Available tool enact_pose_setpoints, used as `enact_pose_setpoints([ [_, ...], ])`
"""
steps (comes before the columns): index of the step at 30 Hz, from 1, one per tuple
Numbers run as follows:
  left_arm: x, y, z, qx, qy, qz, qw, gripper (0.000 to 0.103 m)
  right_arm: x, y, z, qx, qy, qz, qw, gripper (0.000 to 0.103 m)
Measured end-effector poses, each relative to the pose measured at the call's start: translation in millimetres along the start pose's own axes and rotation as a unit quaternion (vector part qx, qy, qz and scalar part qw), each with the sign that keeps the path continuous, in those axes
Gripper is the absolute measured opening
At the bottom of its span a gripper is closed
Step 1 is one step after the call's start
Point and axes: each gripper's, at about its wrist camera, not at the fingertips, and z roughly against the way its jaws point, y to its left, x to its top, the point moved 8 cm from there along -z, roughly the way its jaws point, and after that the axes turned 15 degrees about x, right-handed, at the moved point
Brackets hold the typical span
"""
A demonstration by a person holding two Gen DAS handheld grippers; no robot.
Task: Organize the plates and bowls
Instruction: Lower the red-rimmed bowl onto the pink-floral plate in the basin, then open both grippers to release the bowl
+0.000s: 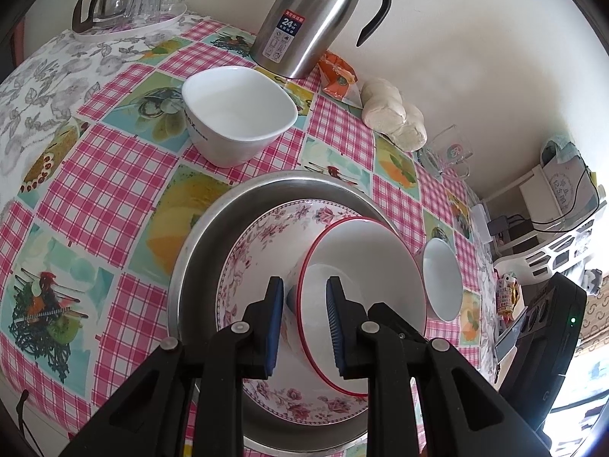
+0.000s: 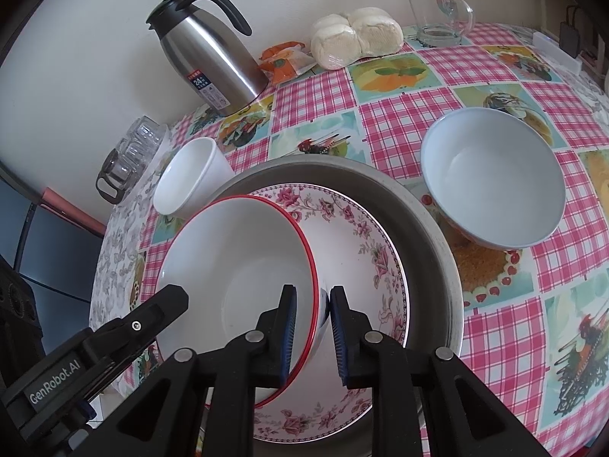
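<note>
A red-rimmed white bowl (image 1: 365,289) sits tilted on a floral plate (image 1: 262,243), which lies in a round metal tray (image 1: 198,251). My left gripper (image 1: 304,323) straddles the bowl's rim, jaws a little apart. My right gripper (image 2: 313,337) straddles the opposite rim of the same bowl (image 2: 243,266), over the floral plate (image 2: 365,236) and the tray (image 2: 430,221); whether either pair of pads touches the rim is unclear. A squarish white bowl (image 1: 239,114) stands behind the tray, also in the right wrist view (image 2: 190,182). A pale blue bowl (image 2: 491,179) stands to the right, seen edge-on from the left (image 1: 441,282).
A steel thermos jug (image 1: 316,15) stands by the wall, with an orange packet (image 1: 337,76), bagged buns (image 2: 354,36) and a glass mug (image 2: 441,11). A tray of glasses and a teapot (image 1: 125,3) sits at the far corner. The checked tablecloth (image 1: 95,190) covers the table.
</note>
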Motion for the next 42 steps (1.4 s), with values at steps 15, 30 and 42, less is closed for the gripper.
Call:
enact_pose_setpoints([
  [15, -1, 6, -2, 0.008, 0.004, 0.006, 0.9999, 0.022, -1, 6, -2, 0.006, 0.0, 0.006, 1.0, 0.021],
  [30, 4, 14, 5, 0.003, -0.004, 0.03, 0.9995, 0.025, 5, 9, 9, 0.017, -0.015, 0.007, 1.0, 0.047],
  [42, 19, 35, 21, 0.076, -0.051, 0.039, 0.995, 0.064, 22, 20, 37, -0.016, -0.068, 0.052, 0.996, 0.079],
])
